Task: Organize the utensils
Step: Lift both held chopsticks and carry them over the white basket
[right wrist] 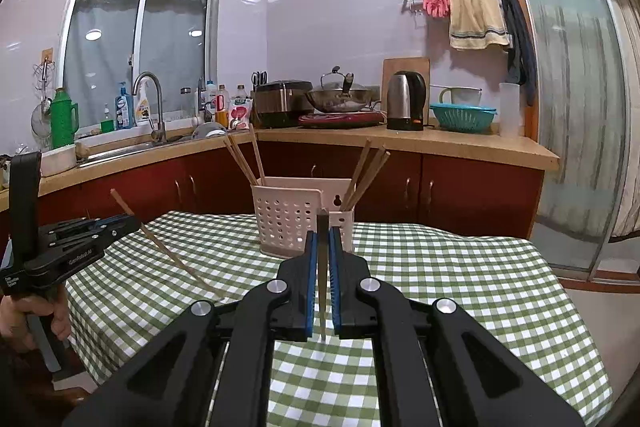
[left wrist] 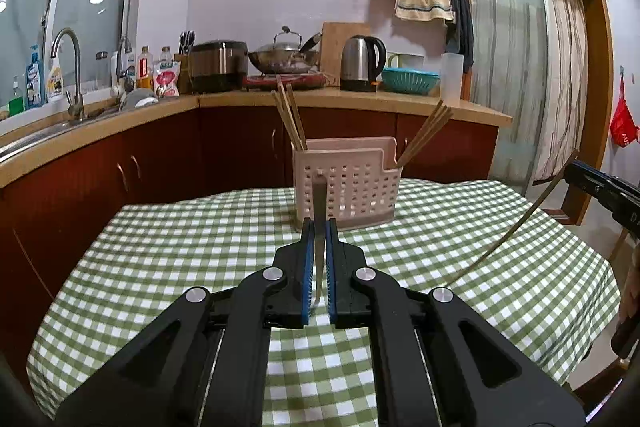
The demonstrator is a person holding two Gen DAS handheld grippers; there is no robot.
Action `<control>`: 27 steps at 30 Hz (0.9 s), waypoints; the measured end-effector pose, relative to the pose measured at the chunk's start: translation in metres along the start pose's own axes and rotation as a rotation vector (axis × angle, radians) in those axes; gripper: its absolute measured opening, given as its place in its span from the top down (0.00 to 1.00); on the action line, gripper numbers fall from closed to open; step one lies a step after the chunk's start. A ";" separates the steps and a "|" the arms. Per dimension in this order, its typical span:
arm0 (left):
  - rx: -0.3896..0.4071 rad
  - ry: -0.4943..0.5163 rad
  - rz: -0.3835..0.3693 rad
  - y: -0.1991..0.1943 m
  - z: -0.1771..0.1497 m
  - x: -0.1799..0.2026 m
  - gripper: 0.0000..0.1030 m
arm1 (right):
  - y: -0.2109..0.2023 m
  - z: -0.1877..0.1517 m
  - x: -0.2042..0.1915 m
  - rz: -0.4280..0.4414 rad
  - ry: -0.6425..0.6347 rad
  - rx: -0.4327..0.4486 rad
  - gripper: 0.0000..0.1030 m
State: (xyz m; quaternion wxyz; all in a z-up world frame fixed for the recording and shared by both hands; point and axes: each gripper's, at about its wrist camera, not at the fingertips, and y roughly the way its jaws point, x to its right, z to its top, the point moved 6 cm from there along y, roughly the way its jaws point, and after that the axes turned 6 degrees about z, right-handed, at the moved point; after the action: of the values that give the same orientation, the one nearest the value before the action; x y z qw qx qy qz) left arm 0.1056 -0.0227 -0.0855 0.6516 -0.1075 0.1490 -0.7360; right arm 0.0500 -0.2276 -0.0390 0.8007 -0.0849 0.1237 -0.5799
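A pale pink perforated utensil holder [left wrist: 344, 183] [right wrist: 288, 215] stands on the green-checked tablecloth [left wrist: 180, 247] [right wrist: 460, 267]. Wooden chopsticks lean out of its left compartment [left wrist: 290, 119] [right wrist: 244, 163] and its right one [left wrist: 426, 133] [right wrist: 366, 173]. My left gripper [left wrist: 319, 227] is shut on one chopstick [left wrist: 319, 199], which points toward the holder. In the right wrist view that gripper [right wrist: 134, 223] shows at the left, its chopstick [right wrist: 172, 251] slanting down over the cloth. My right gripper [right wrist: 322, 237] is shut on another chopstick [right wrist: 322, 259]. It also appears at the right edge [left wrist: 572, 173], its chopstick [left wrist: 516, 223] hanging down-left.
Behind the table runs a wooden counter [left wrist: 360, 101] over red cabinets, carrying a sink and tap [left wrist: 72, 67], rice cooker [left wrist: 218, 65], wok [left wrist: 284, 59], kettle [left wrist: 362, 63] and teal basket [left wrist: 410, 79]. A glass sliding door [right wrist: 572, 99] stands at the right. A hand [right wrist: 28, 311] grips the left tool.
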 end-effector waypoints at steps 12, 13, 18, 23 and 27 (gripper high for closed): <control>0.047 -0.024 -0.022 0.001 0.030 -0.006 0.94 | 0.008 0.024 -0.004 0.023 -0.006 0.038 0.94; 0.055 -0.023 -0.024 0.001 0.035 -0.007 0.94 | 0.008 0.028 -0.004 0.023 -0.009 0.046 0.94; 0.116 -0.017 -0.032 -0.003 0.066 -0.007 0.94 | 0.012 0.051 -0.003 0.032 -0.018 0.087 0.94; 0.174 -0.014 -0.033 -0.002 0.096 -0.005 0.94 | 0.021 0.073 -0.004 0.043 -0.033 0.125 0.94; 0.206 -0.031 -0.046 0.006 0.121 -0.006 0.94 | 0.032 0.093 -0.002 0.056 -0.041 0.159 0.94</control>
State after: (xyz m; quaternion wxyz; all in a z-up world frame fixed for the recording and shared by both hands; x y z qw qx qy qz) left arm 0.1546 -0.0272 0.0253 0.6444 -0.0548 0.0601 -0.7603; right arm 0.1056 -0.2160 0.0411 0.8233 -0.0295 0.0634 -0.5633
